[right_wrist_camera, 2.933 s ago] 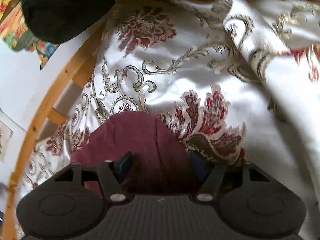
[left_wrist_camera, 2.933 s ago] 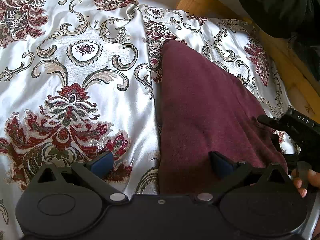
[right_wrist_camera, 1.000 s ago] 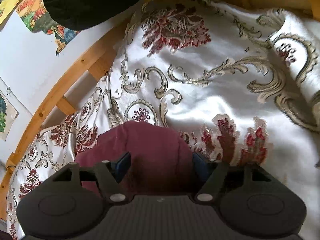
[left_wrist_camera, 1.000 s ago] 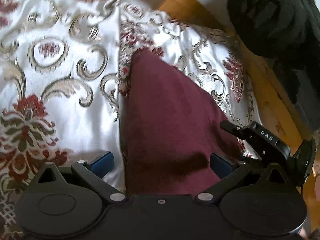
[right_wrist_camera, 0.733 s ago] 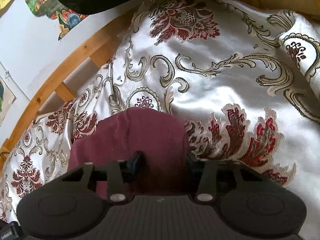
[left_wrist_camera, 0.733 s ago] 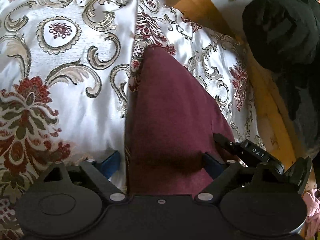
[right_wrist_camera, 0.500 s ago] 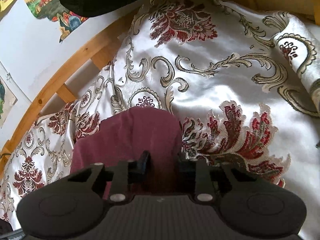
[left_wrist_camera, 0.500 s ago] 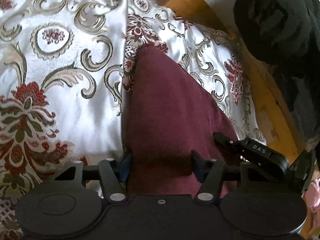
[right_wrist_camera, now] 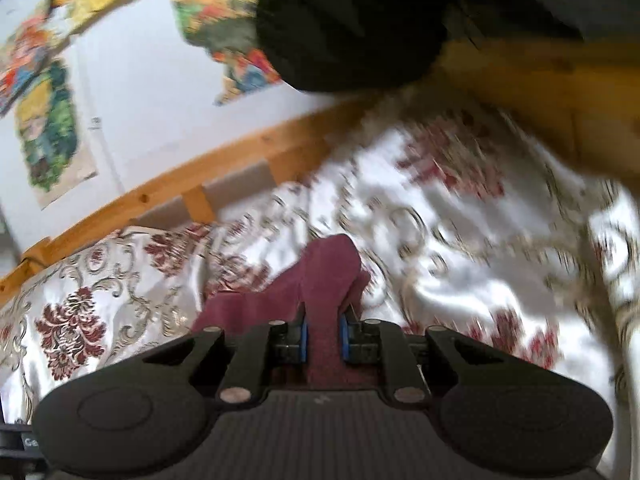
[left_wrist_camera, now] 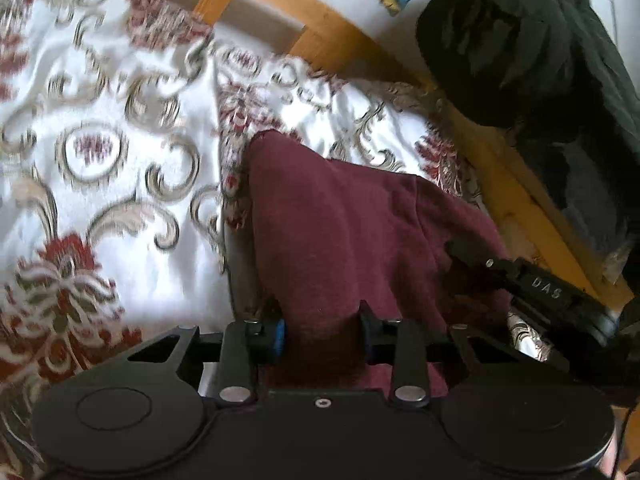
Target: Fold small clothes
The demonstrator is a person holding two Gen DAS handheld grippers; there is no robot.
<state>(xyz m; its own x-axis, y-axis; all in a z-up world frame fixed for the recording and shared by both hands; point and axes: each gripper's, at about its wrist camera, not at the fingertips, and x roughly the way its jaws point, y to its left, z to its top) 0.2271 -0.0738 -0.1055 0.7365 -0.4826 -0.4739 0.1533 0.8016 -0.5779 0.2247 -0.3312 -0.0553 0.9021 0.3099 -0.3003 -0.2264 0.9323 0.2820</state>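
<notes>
Maroon cloth (left_wrist_camera: 344, 216) is bunched between your left gripper (left_wrist_camera: 322, 332) fingers; its jaws have just been closing and the blue-faced pads now pinch the near edge. Same in the right wrist view: right gripper (right_wrist_camera: 323, 338) jaws have just been closing too, now narrow, blue pads (right_wrist_camera: 303, 338) clamped on a thin ridge of the cloth (right_wrist_camera: 320, 276), which peaks up just ahead of the tips. Rest of the garment lies ahead of your left fingers, on the satin bedspread (left_wrist_camera: 100, 152), white w/ red flowers & gold scrolls.

Just right of your left fingers, the right gripper's black arm (left_wrist_camera: 532, 284) pokes into the cloth's right side; white lettering on it reads "DAS".

Further out beyond the fingertips: wooden bed rail (left_wrist_camera: 340, 40) w/ short uprights, curving round the bedspread edge. Black bundle of fabric (left_wrist_camera: 520, 48) sits on/over the rail, far right of the left tips; can't tell what it is. Behind the rail, white wall w/ colourful picture posters (right_wrist_camera: 48, 120), blurred, no text readable.
</notes>
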